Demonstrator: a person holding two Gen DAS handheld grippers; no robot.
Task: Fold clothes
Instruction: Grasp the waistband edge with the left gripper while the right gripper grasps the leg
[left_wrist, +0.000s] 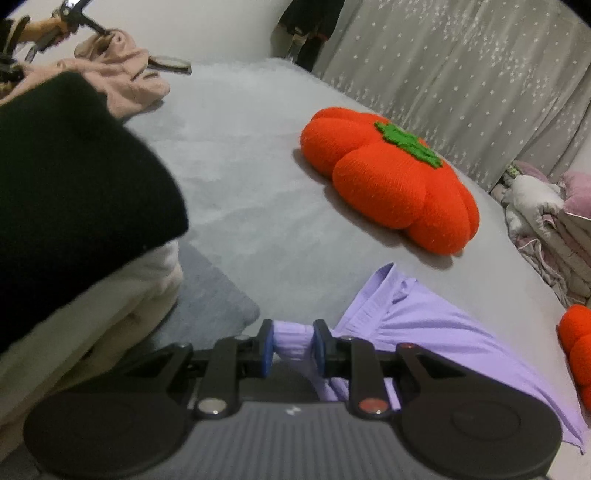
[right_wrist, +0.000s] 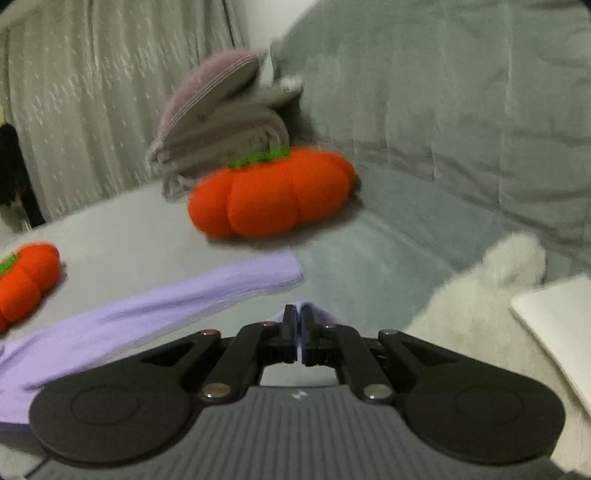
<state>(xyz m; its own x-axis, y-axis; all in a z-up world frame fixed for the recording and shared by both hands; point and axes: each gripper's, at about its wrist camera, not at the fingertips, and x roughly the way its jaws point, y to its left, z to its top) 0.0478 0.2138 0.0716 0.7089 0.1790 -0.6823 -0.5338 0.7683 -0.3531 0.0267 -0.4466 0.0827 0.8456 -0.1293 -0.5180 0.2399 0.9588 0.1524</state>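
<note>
A lavender garment (left_wrist: 424, 332) lies spread on the grey bed (left_wrist: 240, 166). My left gripper (left_wrist: 292, 345) is shut on a bunched edge of it, and the fabric fills the gap between the blue pads (left_wrist: 266, 349). In the right wrist view the same lavender garment (right_wrist: 166, 295) stretches away to the left, one long part ending near the pumpkin cushion. My right gripper (right_wrist: 298, 328) is shut on a small fold of it, with the jaws almost touching. This view is blurred.
Orange pumpkin cushions (left_wrist: 388, 184) (right_wrist: 269, 192) (right_wrist: 26, 280) sit on the bed. A stack of folded black and cream clothes (left_wrist: 74, 192) is close on the left, with a pink garment (left_wrist: 122, 77) behind it. Folded blankets (right_wrist: 221, 122), a white fluffy item (right_wrist: 480, 295) and a starred curtain (left_wrist: 461, 66) border the bed.
</note>
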